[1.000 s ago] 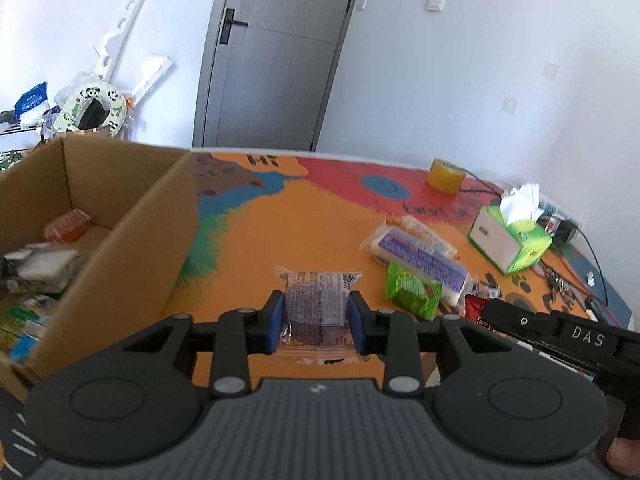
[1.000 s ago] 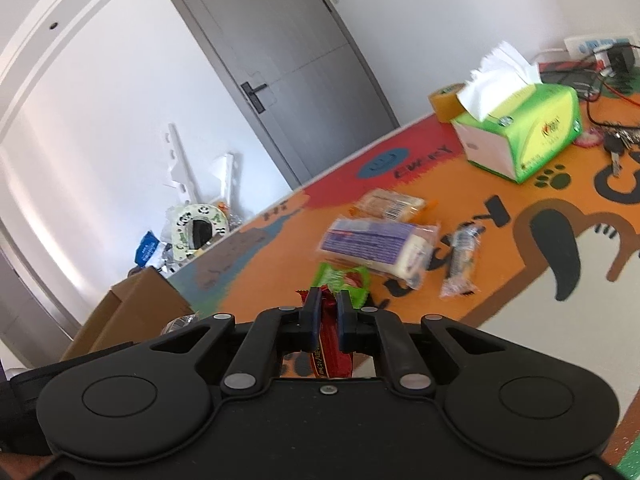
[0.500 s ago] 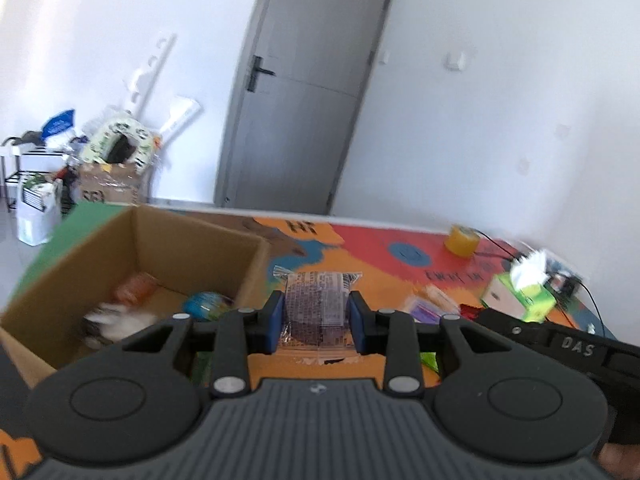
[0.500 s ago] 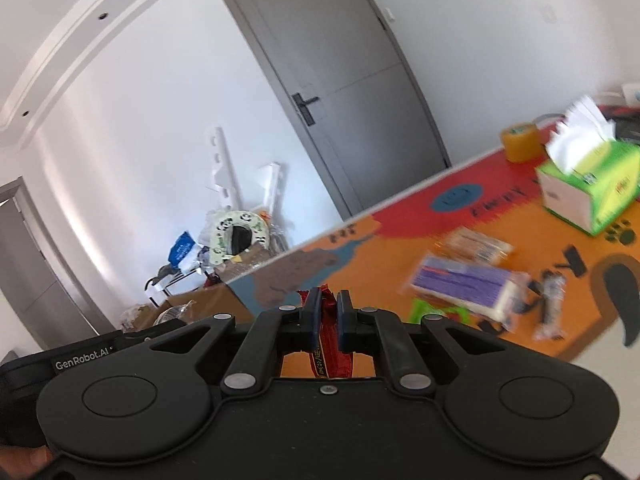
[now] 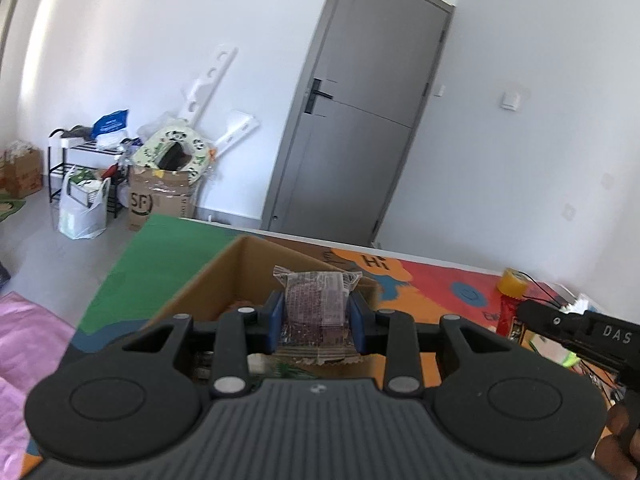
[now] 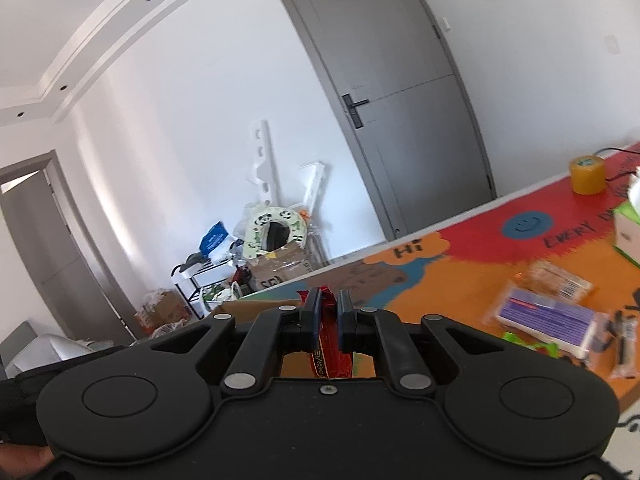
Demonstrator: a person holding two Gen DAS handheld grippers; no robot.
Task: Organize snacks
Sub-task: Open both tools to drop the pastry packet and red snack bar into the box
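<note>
- Left gripper (image 5: 316, 322) clamps clear-wrapped dark snack (image 5: 316, 304) by its sides, above cardboard box (image 5: 224, 276); looks light, crushable.
- Right gripper (image 6: 329, 316) pinches red packet (image 6: 332, 350): thin, floppy, slippery film.

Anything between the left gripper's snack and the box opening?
Nothing shows in the left wrist view: the clear-wrapped snack in the left gripper hangs over the open cardboard box.
</note>
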